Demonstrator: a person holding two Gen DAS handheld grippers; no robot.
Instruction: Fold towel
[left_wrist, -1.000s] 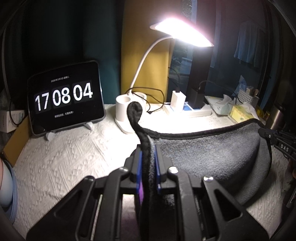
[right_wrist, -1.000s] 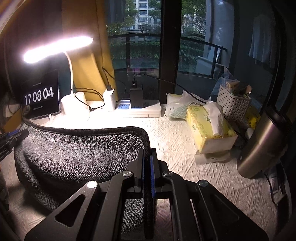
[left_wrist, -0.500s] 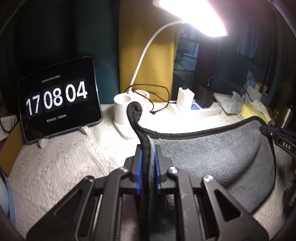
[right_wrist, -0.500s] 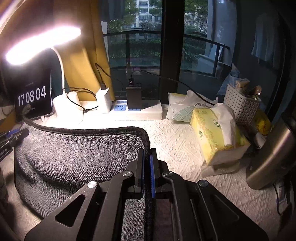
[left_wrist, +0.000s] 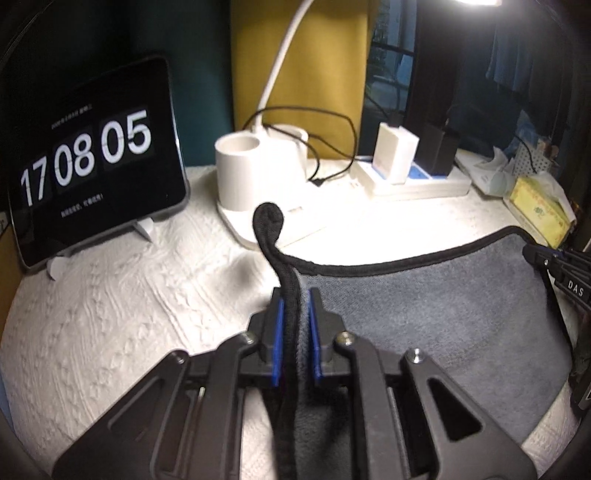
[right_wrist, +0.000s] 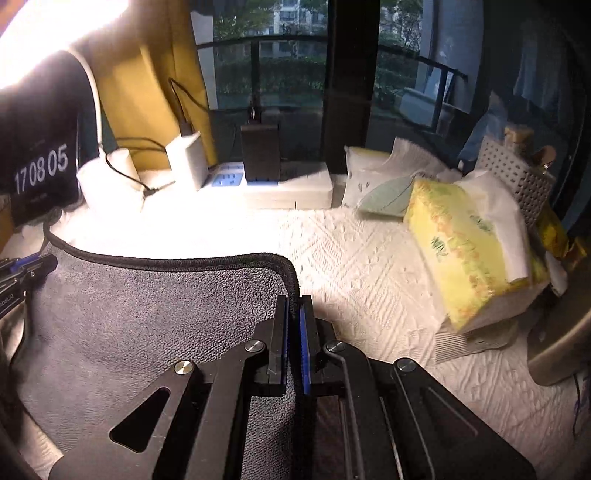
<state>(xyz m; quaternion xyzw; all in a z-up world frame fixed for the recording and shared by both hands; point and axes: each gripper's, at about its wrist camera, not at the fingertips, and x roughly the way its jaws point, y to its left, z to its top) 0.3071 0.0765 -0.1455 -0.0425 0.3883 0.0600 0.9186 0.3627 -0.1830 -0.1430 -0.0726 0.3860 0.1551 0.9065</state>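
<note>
A grey towel (left_wrist: 436, 314) with a black hem hangs stretched between my two grippers over the white textured table cover. My left gripper (left_wrist: 293, 295) is shut on the towel's left corner, whose black hem curls up past the fingertips. My right gripper (right_wrist: 294, 301) is shut on the towel's (right_wrist: 147, 306) right corner at the hem. Each gripper shows at the far edge of the other's view: the right one (left_wrist: 554, 269) and the left one (right_wrist: 22, 269).
A tablet clock (left_wrist: 92, 162) stands back left. A white desk lamp base with a cup (left_wrist: 255, 173), a power strip with chargers (left_wrist: 413, 177), yellow tissue packs (right_wrist: 469, 251), a white basket (right_wrist: 517, 181) and a steel flask (right_wrist: 561, 347) line the back and right.
Both grippers have moved forward and lower toward the back of the table, carrying the towel. The lamp head has left the top of the left view. The clock now reads 17:08:05.
</note>
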